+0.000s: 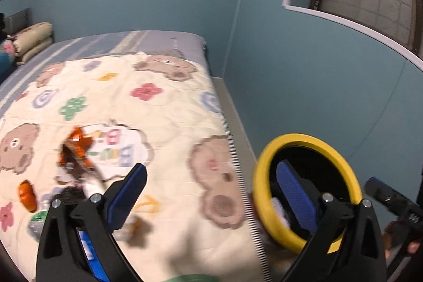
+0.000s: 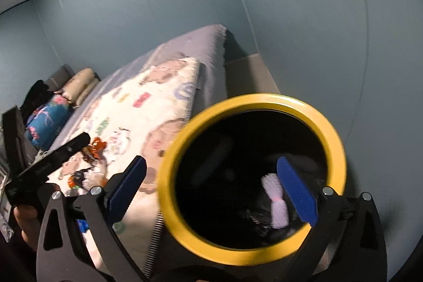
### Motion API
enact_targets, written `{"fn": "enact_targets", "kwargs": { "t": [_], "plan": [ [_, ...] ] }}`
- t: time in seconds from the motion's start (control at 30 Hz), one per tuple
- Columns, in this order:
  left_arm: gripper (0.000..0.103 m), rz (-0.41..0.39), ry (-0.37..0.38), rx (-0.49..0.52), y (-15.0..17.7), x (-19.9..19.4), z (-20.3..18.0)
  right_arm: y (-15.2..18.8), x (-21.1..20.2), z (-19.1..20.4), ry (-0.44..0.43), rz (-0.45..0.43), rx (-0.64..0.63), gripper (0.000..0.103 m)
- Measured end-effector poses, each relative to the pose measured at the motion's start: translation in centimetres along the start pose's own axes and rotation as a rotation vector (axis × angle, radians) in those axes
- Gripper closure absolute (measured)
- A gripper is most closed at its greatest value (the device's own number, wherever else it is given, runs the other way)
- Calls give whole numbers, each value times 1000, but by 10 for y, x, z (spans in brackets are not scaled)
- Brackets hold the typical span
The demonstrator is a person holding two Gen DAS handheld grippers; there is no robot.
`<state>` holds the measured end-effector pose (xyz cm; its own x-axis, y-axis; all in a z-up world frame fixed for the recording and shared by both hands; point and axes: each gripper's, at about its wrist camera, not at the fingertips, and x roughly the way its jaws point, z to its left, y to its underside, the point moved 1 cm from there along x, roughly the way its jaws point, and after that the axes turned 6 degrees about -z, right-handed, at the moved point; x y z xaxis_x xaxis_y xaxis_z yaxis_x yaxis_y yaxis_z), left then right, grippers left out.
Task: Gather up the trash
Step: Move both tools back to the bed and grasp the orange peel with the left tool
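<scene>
Crumpled orange foil snack wrapper (image 1: 78, 149) lies on the cream bear-print quilt (image 1: 169, 107) of the bed, up and to the left of the left tongs (image 1: 211, 200). Its long axis runs diagonally, upper left to lower right, roughly toward the left tongs' near pad. More litter sits below it: a small orange scrap (image 1: 27, 195), a dark crumpled piece (image 1: 67, 193), and something green and clear (image 1: 38, 218) at the frame edge, too blurred to name.

Left tongs are spread wide with nothing between the pads. Right tongs (image 2: 216, 196) are likewise spread wide and empty, hanging over the mouth of the black bin with a yellow ring rim (image 2: 327, 123), which stands on the floor just beside the bed's edge. Pale lilac tissue-like wad (image 2: 277, 205) already lies inside the bin.

Judgement: left tongs are the nearer to the wrapper pile; right tongs are well apart from it, across the bin. Next grab likely goes to the left, reaching forward and leftward onto the quilt.

Hard to read: both views are motion-blurred, so wrapper edges smear. From the right wrist view the left tool body covers part of the litter. Bin interior is mostly black, contents unclear. A hand (image 2: 26, 218) shows only partly at the frame edge.
</scene>
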<state>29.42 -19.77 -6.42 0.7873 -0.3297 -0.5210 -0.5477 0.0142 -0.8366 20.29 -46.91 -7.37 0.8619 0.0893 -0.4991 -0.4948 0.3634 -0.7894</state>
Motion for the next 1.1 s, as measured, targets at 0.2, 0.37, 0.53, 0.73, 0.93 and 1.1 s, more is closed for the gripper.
{"fn": "enact_targets", "kwargs": {
  "t": [0.2,0.37,0.53,0.73,0.93,1.1],
  "plan": [
    [8,-40,-79,-34,-3,-27,52,-4,1,31,-115,10,6,8],
    [8,-72,-143,-59,-7,-49,93,-6,5,72,-170,18,-54,8],
    [8,-95,-217,-75,-6,-70,132,-4,8,118,-181,19,-143,8],
    [8,-97,-317,-95,2,-84,179,4,20,170,-193,27,-243,8],
    [8,-73,-399,-165,16,-85,229,16,41,211,-221,54,-309,8],
    [8,-50,-430,-211,28,-79,255,26,73,236,-228,107,-344,8]
  ]
}}
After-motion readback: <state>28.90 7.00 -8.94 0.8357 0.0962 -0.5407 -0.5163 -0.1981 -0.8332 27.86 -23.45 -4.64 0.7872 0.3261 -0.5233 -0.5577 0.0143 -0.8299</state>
